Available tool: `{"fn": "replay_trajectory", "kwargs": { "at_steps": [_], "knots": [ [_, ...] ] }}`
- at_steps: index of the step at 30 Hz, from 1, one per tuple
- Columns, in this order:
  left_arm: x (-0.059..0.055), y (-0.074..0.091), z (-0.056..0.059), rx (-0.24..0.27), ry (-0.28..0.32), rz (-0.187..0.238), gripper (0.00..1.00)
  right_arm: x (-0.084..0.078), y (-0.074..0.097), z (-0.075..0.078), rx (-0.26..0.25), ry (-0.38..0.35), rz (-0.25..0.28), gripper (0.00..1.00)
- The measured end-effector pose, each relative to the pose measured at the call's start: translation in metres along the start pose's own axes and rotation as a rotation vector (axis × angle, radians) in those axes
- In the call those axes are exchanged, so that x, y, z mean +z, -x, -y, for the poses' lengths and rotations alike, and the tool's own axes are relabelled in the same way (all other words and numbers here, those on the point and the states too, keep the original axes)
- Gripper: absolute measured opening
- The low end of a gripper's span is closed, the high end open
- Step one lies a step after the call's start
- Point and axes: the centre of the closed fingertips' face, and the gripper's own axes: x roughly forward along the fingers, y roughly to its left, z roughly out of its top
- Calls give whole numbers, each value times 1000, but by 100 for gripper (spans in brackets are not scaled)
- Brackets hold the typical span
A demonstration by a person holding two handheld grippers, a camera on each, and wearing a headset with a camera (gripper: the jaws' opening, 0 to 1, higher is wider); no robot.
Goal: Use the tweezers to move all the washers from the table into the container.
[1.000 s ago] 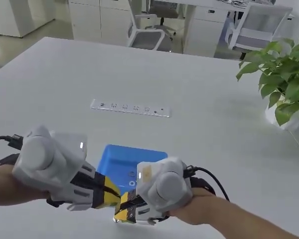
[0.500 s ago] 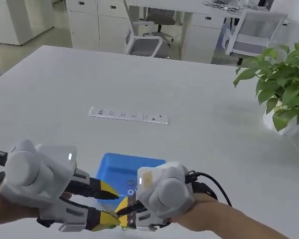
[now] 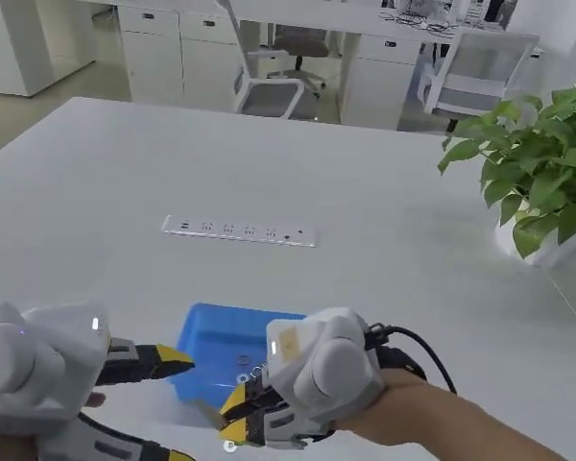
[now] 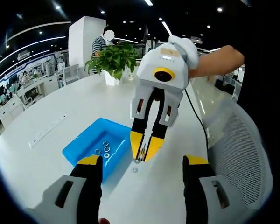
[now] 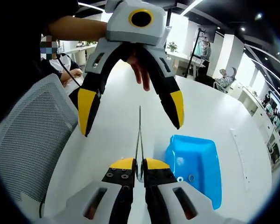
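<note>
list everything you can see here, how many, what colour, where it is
table: one, white, under everything
container: one, blue, on the near part of the table by the grippers
washers: at least three, silvery, inside the container
loose washer: one, silvery, on the table just outside the container, close to the tweezer tips
tweezers: one, metal, in the right gripper
power strip: one, white, mid-table beyond the container
plant: one, green, white pot, far right of the table
office chairs: two, white and grey, beyond the table
left gripper: white, yellow-tipped jaws, open
right gripper: same colours, shut on the tweezers
</note>
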Motion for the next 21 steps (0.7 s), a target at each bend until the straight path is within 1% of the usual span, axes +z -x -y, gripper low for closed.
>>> {"fn": "replay_trajectory", "kwargs": {
  "at_steps": [3, 8, 13, 17, 21],
  "knots": [
    [-1, 2, -2, 12, 14, 9, 82, 1, 6, 2, 1, 2, 0, 7],
    [-1, 3, -3, 30, 37, 25, 86, 2, 16, 5, -3, 10, 0, 7],
    [0, 3, -4, 45, 37, 36, 90, 5, 27, 7, 1, 20, 0, 7],
    [1, 3, -6, 64, 34, 41, 97, 9, 34, 10, 4, 35, 3, 7],
    [0, 3, -5, 61, 45, 44, 98, 13, 41, 15, 1, 39, 12, 7]
  ]
}}
